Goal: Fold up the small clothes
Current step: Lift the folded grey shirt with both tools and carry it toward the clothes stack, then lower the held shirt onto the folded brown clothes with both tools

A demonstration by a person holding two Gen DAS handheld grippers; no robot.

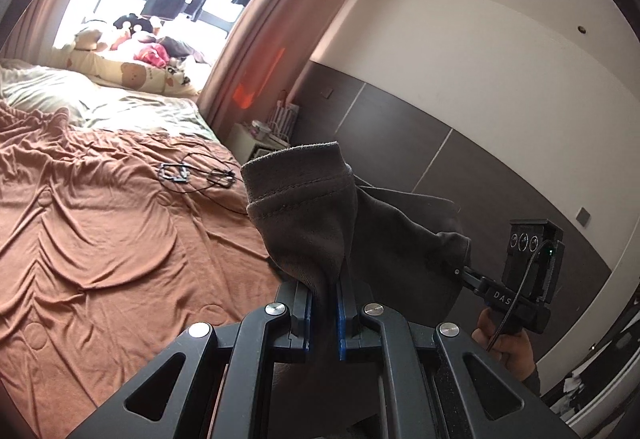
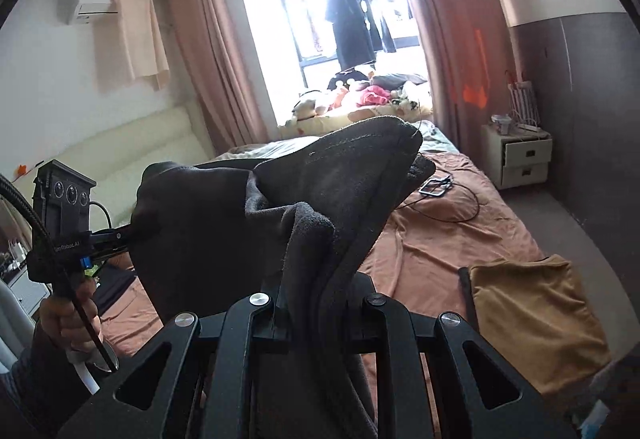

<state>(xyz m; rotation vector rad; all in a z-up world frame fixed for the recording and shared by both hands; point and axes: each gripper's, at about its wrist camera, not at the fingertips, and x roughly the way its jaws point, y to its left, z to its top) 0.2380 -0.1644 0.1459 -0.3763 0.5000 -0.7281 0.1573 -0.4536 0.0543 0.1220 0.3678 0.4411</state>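
I have the dark grey garment pinched in both claws and hanging in the air above the brown bedspread, clear of it as far as I can see. My left gripper is clamped nearly closed on 1 bunched edge, the cloth rising in a fold straight up from between its blue pads. My right gripper is likewise squeezed tight on another bunched edge, its pads buried under the fabric.

Taking the garment as my landmark: it stretches sideways between the 2 claws, so its long axis runs from one hand to the other, not away from me. From my left claw the cloth runs off to the right toward my right claw; from my right claw it runs off to the left toward my left claw. A hemmed, stitched edge stands up on the far side of it, toward the window. The bedspread lies below and beyond it, with a black cable on it farther off.

I judge the next move is to lay it flat on that bedspread, both hands sharing the job equally
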